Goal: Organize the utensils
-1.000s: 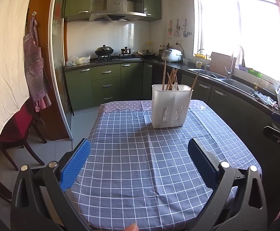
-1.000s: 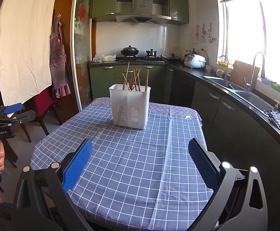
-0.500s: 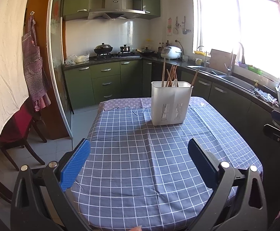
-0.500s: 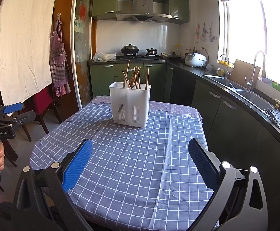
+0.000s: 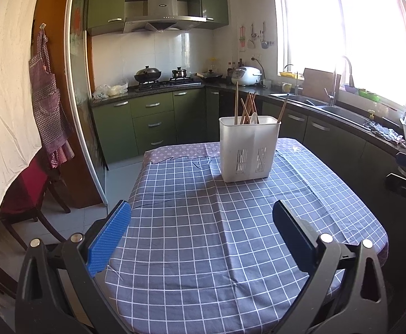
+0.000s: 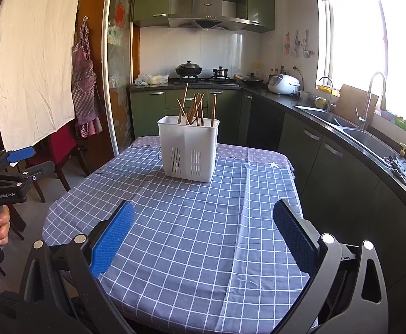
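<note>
Both grippers hang at the near end of the table (image 5: 258,278), well back from the white utensil holder (image 5: 248,149), and neither one touches anything.

The left gripper (image 5: 203,236) points along the checked tablecloth (image 5: 203,222) with its fingers spread wide and nothing between the blue pads (image 5: 108,236). The holder sits far ahead of it, slightly to the right of its centre line. In the right wrist view the left gripper shows up off to the left of the holder, out past the table edge, with a hand (image 6: 0,225) wrapped around its grip from below and the tool held roughly level.

The right gripper (image 6: 203,236) is in the same pose: fingers wide apart, empty, aimed over the cloth with the holder ahead and a bit to the left. From the left wrist camera only a dark bit of it pokes in at the right edge, right of the holder and off the table.

The holder stands upright on the far part of the table, slotted sides facing the cameras. A bunch of wooden chopsticks (image 5: 247,108) sticks out of the top, some straight up and some leaning and crossing each other. Something pale pokes up among them, too small to tell what. Can't tell which compartment each stick is in.

Behind the holder are green cabinets (image 5: 152,117) and a stove with pots (image 5: 147,73).
</note>
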`<state>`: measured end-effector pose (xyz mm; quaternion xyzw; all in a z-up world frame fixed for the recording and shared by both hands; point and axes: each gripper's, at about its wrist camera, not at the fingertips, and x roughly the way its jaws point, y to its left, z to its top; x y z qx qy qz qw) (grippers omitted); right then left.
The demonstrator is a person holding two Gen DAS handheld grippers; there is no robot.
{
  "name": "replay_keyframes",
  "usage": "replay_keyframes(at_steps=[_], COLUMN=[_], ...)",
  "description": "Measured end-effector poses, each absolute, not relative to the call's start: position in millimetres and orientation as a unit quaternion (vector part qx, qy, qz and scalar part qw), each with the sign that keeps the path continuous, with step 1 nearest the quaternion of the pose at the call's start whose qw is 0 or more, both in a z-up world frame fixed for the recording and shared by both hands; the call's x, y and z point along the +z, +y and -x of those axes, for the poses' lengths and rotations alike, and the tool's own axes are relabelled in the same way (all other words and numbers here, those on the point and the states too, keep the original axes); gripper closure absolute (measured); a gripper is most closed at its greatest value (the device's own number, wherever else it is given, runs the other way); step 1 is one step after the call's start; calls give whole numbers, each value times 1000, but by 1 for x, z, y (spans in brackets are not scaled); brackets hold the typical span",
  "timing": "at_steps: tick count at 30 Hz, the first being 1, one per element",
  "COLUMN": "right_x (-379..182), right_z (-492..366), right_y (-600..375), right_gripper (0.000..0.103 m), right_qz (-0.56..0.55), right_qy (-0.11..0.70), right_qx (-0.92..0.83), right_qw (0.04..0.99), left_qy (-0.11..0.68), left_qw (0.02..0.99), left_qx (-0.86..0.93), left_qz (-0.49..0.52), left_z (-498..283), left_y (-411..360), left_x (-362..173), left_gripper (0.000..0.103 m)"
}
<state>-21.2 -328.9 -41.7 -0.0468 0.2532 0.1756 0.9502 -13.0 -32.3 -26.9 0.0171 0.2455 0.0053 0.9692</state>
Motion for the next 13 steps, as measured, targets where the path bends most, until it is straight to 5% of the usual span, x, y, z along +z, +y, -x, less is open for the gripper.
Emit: replay_keyframes(at_steps=[13], right_x=[-55], right_z=[-6], right_y=[-327], right_gripper=[4], right_qz=[47], right_qy=[277], right_qx=[181], right_qw=[942], left_qy=[281], left_qw=[959], left_qx=[24], left_qz=[-13], left_z=[-17], left_y=[-23], left_x=[-42], left_gripper=[6])
